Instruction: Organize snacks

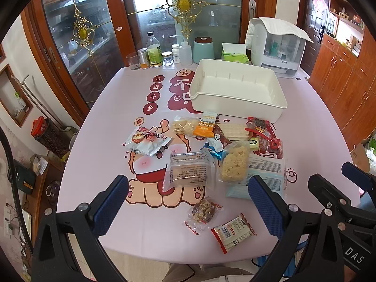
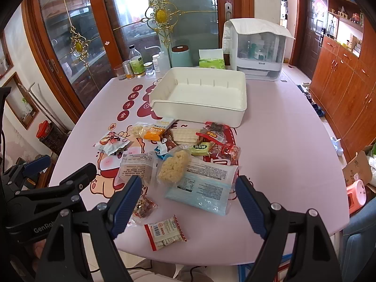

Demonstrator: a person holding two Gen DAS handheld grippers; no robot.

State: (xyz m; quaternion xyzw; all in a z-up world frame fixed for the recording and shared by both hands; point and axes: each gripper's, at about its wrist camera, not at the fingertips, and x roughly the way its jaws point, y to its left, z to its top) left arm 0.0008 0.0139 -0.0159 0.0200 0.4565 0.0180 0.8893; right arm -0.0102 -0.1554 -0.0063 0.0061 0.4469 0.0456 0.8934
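Note:
A white plastic bin stands empty on the pink table. In front of it lies a heap of snack packets: a puffed rice cake, a clear wrapped bar, a large pale blue pack, a red and white packet. Near the front edge lie a small red-edged packet and a nut candy. My left gripper is open and empty above the front edge. My right gripper is open and empty beside it.
Bottles, jars and a glass stand along the table's far edge with a teal canister, a tissue box and a white covered appliance. Wooden cabinets line the right wall. Glass doors stand behind.

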